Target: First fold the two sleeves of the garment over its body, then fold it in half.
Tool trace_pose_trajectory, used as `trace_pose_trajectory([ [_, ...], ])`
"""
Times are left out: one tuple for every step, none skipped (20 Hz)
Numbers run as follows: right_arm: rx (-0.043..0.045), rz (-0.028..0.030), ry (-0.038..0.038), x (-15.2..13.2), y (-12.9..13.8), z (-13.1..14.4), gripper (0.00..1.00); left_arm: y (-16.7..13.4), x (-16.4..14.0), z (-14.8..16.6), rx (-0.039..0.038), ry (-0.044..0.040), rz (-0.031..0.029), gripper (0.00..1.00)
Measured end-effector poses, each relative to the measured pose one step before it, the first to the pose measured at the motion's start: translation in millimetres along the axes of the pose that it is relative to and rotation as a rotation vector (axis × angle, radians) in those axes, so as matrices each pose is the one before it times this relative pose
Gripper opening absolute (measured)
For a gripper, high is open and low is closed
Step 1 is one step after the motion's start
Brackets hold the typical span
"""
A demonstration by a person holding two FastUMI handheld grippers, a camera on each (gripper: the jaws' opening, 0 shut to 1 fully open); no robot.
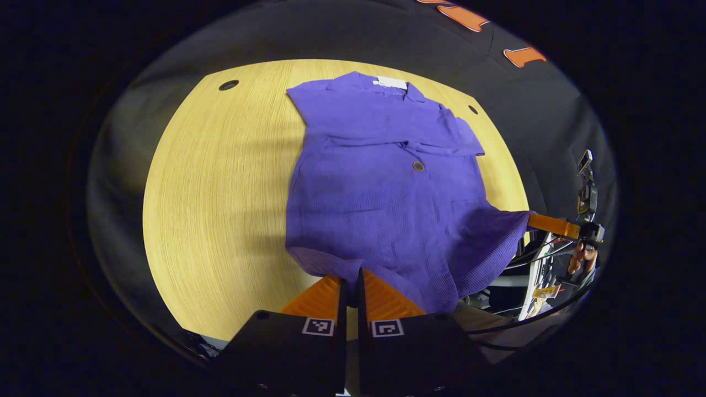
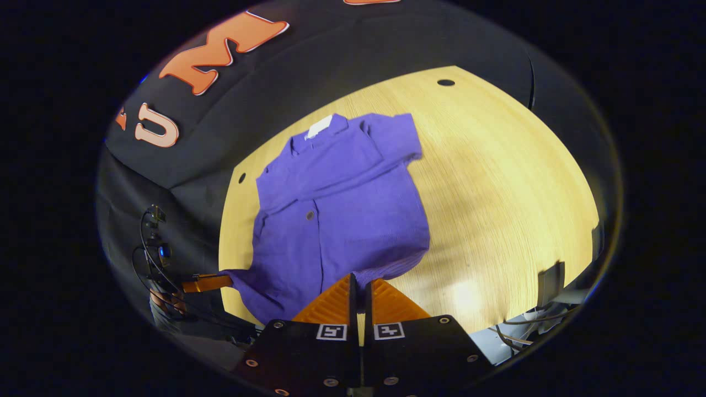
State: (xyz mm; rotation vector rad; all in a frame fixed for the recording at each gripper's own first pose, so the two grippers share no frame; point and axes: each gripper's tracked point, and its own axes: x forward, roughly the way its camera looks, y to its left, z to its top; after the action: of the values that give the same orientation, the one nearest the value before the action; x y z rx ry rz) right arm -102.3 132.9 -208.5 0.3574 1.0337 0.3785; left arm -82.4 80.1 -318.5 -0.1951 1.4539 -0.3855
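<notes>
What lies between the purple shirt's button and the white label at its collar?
In the left gripper view, only purple fabric: the folded sleeves crossing the shirt between the button and the white label.

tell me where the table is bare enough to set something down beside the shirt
In the left gripper view, the wooden table is bare between the purple shirt and the table's edge by the small hole. In the right gripper view, a wide bare stretch runs from the shirt's other side to the far edge. The near hem is crowded: the left tool and the right tool both grip it.
</notes>
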Motion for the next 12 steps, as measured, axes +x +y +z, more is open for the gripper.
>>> trace_pose_trajectory([
  [0.00252, -0.00253, -0.02357, -1.23, 4.25, 11.74, 0.04, 2.74, -2.86, 11.56, 0.02066, -0.01571, 0.00156, 0.10],
  [0.00101, -0.00976, -0.02543, -2.87, 1.37, 10.66, 0.03, 0.98, -4.02, 14.46, 0.01511, -0.01657, -0.00871, 0.11],
  [-0.00749, -0.00430, -0.02211, -1.65, 1.84, 11.51, 0.03, 0.73, -1.42, 14.64, 0.01625, -0.01018, -0.00901, 0.11],
  [-0.01013, -0.01249, -0.02083, -1.38, 0.48, 10.89, 0.03, 2.64, -3.21, 14.88, 0.01543, -0.00965, 0.00058, 0.10],
  [-0.01175, -0.00731, -0.01261, 0.04, 0.60, 10.22, 0.03, 5.68, -1.98, 12.51, 0.02473, -0.00610, 0.01350, 0.11],
  [-0.00435, -0.00827, -0.01407, -0.49, -1.17, 10.57, 0.03, 6.91, -1.43, 15.41, 0.01980, -0.00802, 0.01537, 0.11],
  [-0.00265, 0.00480, -0.00538, -0.20, -0.05, 10.64, 0.03, 5.92, 2.47, 15.87, 0.01121, -0.00491, 0.00740, 0.11],
  [0.00091, 0.00253, -0.01267, 0.80, -1.37, 12.01, 0.03, 4.03, 3.07, 14.20, 0.00419, -0.00529, 0.00732, 0.10],
  [-0.00271, 0.00849, 0.00588, 3.66, -0.62, 10.39, 0.03, 3.77, 1.13, 16.48, 0.00245, -0.00882, 0.00359, 0.10],
  [-0.00986, 0.00267, -0.00180, 3.73, -4.78, 9.33, 0.03, 3.40, 0.50, 14.99, 0.00010, -0.01080, 0.00965, 0.10],
  [-0.01822, 0.00156, 0.00583, 6.20, -3.72, 10.31, 0.03, 6.18, 0.69, 16.03, -0.00407, -0.01066, 0.01073, 0.11],
  [-0.01547, 0.00036, -0.00087, 5.66, -4.42, 12.25, 0.03, 3.41, 3.73, 16.00, -0.01076, -0.00815, 0.00995, 0.10],
])
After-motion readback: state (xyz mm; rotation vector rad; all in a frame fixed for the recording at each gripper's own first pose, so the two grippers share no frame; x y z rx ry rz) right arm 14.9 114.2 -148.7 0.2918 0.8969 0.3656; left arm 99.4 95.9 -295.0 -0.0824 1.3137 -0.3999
